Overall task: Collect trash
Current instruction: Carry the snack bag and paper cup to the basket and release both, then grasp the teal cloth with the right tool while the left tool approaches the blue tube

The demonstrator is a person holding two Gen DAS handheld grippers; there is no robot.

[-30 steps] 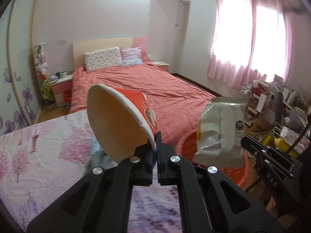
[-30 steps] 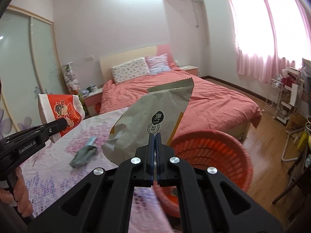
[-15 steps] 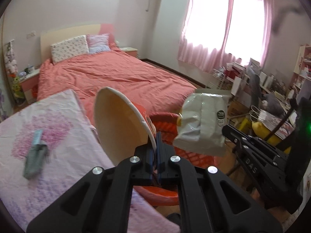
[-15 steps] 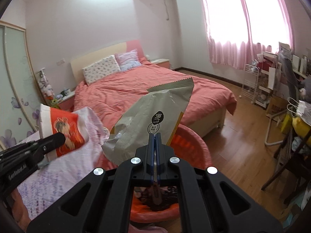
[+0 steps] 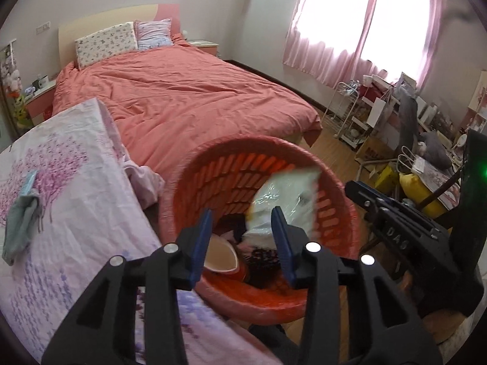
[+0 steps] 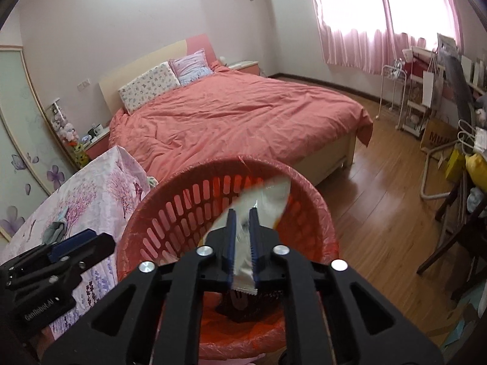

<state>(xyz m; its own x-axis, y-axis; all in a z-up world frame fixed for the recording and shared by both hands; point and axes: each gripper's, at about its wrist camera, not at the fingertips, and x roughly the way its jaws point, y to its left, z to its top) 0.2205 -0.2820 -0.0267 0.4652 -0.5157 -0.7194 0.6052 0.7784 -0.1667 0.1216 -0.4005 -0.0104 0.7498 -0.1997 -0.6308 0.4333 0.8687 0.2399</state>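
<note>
My left gripper [image 5: 241, 213] hangs over the orange slatted basket [image 5: 243, 143], its jaws opening with nothing between them. The red and white paper cup [image 5: 220, 257] lies on its side in the basket, on dark trash. In the right wrist view my right gripper [image 6: 242, 211] is above the same basket [image 6: 213, 164]. Its jaws are opening a little, and the grey snack bag [image 6: 264, 197] hangs blurred and loose between them. The bag [image 5: 286, 200] shows inside the basket's far wall in the left wrist view. Each gripper sees the other: the left gripper [image 6: 82, 240], the right gripper [image 5: 353, 187].
A table under a pink floral cloth [image 5: 76, 197] stands left of the basket, with a crumpled grey-green rag [image 5: 21, 228] on it. Behind is a bed with a salmon cover [image 5: 182, 91]. Shelves, bags and a chair [image 6: 456, 127] crowd the right, beyond wooden floor [image 6: 380, 200].
Both grippers sank and swung from beside the table to over the basket. The left let go of the cup, which dropped in. The right jaws parted and the bag is slipping down.
</note>
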